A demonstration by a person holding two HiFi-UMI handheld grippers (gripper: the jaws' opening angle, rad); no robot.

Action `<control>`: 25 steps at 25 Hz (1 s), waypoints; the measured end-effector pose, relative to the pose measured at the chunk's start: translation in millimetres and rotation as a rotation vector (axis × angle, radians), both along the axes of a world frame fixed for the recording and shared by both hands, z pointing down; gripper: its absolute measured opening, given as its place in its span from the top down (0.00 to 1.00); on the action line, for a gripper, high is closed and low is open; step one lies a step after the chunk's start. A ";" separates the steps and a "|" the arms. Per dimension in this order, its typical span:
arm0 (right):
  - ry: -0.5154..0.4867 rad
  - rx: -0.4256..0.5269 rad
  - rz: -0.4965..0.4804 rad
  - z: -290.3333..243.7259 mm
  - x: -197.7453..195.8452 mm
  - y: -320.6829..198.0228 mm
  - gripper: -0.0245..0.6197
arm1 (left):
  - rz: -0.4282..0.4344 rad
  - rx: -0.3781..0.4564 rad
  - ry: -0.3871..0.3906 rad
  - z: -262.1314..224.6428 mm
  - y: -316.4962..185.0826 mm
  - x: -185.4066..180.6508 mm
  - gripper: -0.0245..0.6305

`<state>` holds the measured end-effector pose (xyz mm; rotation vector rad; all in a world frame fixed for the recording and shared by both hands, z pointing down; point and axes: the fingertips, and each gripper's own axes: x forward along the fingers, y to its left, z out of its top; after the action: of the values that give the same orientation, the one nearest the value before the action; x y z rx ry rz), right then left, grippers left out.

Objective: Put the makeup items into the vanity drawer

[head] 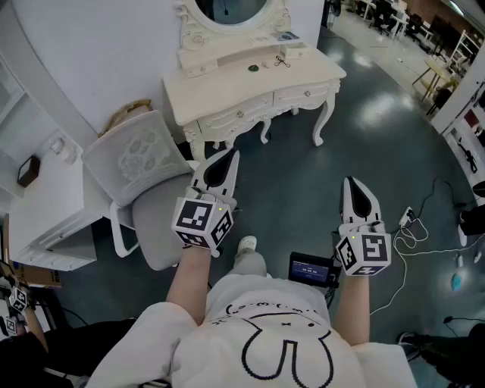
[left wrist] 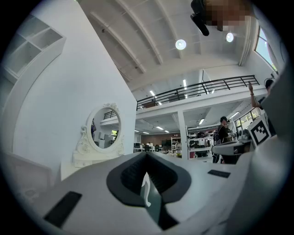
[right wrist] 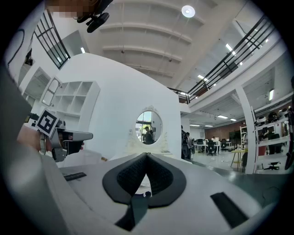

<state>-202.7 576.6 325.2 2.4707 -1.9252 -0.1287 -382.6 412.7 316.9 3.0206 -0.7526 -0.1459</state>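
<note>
The dark floor [head: 303, 174] takes up most of the head view. At its far side a white vanity [head: 227, 87] stands against the wall under an oval mirror [head: 231, 9], both drawers [head: 307, 94] shut. A white shelf unit [head: 45, 204] sits at the left. A pale chair [head: 144, 163] stands off the vanity's left corner, partly in the way between it and the left tongs [head: 226, 158]. The left tongs and the right tongs [head: 355, 186] are held level, well short of the vanity; each pair is pressed together at the tips with nothing between. Cables [head: 413, 227] trail across the floor on the right. The makeup items [head: 254, 67] lie small on the worktop.
</note>
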 end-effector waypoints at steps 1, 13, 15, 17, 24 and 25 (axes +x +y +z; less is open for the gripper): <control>0.000 -0.002 0.000 -0.1 0.2 -1.8 0.94 | -0.002 -0.001 0.001 -0.1 -2.2 -0.8 0.95; 0.014 0.011 0.018 -3.0 25.2 -47.3 0.94 | -0.022 -0.022 0.018 5.5 -54.1 17.5 0.96; 0.015 0.003 0.017 -1.1 32.9 -59.8 0.94 | -0.018 -0.026 0.017 7.5 -66.8 26.7 0.96; 0.015 -0.003 0.018 0.2 41.7 -74.7 0.94 | -0.012 -0.031 0.018 8.9 -81.3 37.8 0.96; 0.025 -0.015 0.017 -0.9 79.8 -138.4 0.94 | 0.007 -0.043 0.022 10.2 -143.8 85.1 0.96; 0.026 -0.015 0.017 -1.7 85.6 -147.6 0.94 | 0.008 -0.043 0.025 9.5 -153.1 91.4 0.95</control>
<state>-117.1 429.0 323.5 2.4625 -1.8876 -0.1456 -291.1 259.6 326.4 2.9754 -0.7313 -0.1655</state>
